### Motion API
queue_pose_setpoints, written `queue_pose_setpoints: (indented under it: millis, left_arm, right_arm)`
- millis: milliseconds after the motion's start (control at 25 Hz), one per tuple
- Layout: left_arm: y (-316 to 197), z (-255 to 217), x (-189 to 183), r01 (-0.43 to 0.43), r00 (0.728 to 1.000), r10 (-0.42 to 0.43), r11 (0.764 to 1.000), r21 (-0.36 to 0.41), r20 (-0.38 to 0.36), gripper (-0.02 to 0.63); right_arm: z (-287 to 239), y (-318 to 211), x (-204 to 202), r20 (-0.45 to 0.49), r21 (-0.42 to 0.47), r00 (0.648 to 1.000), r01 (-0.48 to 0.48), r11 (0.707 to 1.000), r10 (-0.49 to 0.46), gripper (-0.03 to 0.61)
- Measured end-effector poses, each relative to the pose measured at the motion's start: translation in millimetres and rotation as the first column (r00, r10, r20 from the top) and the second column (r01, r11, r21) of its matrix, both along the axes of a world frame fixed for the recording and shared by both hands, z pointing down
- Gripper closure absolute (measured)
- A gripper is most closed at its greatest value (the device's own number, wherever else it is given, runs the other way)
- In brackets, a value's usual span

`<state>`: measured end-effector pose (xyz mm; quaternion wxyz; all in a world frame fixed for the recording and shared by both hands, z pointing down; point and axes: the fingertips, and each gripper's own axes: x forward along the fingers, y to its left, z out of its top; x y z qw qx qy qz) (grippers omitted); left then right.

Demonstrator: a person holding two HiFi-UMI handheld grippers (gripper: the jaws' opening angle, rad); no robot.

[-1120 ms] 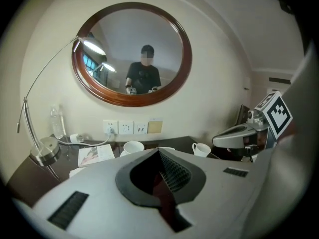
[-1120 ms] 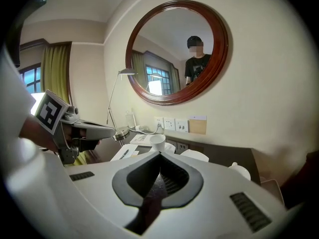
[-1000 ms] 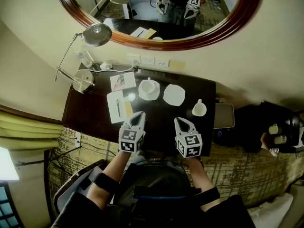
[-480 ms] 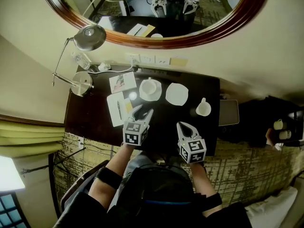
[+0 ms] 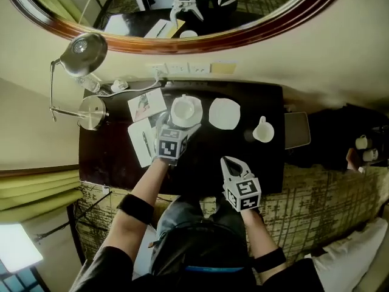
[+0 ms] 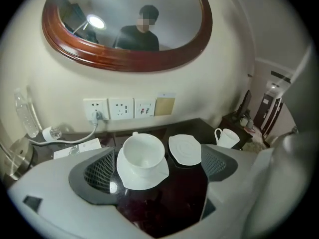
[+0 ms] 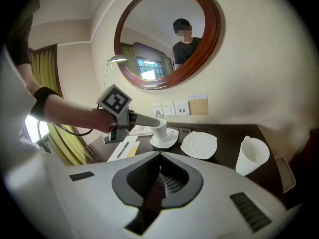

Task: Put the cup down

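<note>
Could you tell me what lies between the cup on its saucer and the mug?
An empty saucer lies between the cup and the mug, plain in the head view.

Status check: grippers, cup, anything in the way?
Left gripper open, jaws just opened, white ceramic cup at their tips, ungripped. Right gripper shut, empty. Cup upright on white saucer. Nothing blocking.

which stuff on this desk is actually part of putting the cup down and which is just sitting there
In the job:
cup, standing on its saucer
left tongs, jaws just opened, cup ahead between them, ungripped

Lying about:
empty saucer
second cup
lamp
notepad
pen
card
right tongs, shut
</note>
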<state>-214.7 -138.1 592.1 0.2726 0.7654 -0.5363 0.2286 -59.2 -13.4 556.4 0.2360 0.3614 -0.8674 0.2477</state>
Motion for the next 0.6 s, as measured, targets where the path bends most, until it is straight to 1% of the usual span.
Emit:
queue_pose_setpoints:
  millis: [80, 200, 360, 480, 600]
  left_arm:
    - [-12, 15, -5, -0.007, 1.000, 0.007, 1.000, -0.026, 0.007, 0.043]
    - [-23, 35, -4, -0.033, 0.999, 0.034, 0.998, -0.063, 0.019, 0.018]
    - [-38, 53, -6, -0.052, 0.997, 0.056, 0.996, -0.068, 0.054, 0.017]
    - [-42, 60, -3, -0.064, 0.996, 0.069, 0.994, -0.088, 0.057, 0.018]
    - [-46, 65, 1, -0.078, 0.994, 0.083, 0.993, -0.084, 0.068, 0.018]
  right_arm:
    - [9, 1, -6, 0.006, -0.011, 1.000, -0.002, 1.000, 0.002, 0.572]
    - [19, 2, -10, 0.016, -0.027, 1.000, -0.021, 0.999, 0.021, 0.572]
    - [28, 2, -11, 0.030, -0.040, 0.999, -0.043, 0.998, 0.044, 0.572]
    - [35, 4, -9, 0.031, -0.050, 0.998, -0.050, 0.998, 0.052, 0.572]
    - [42, 6, -3, 0.026, -0.057, 0.998, -0.059, 0.997, 0.060, 0.572]
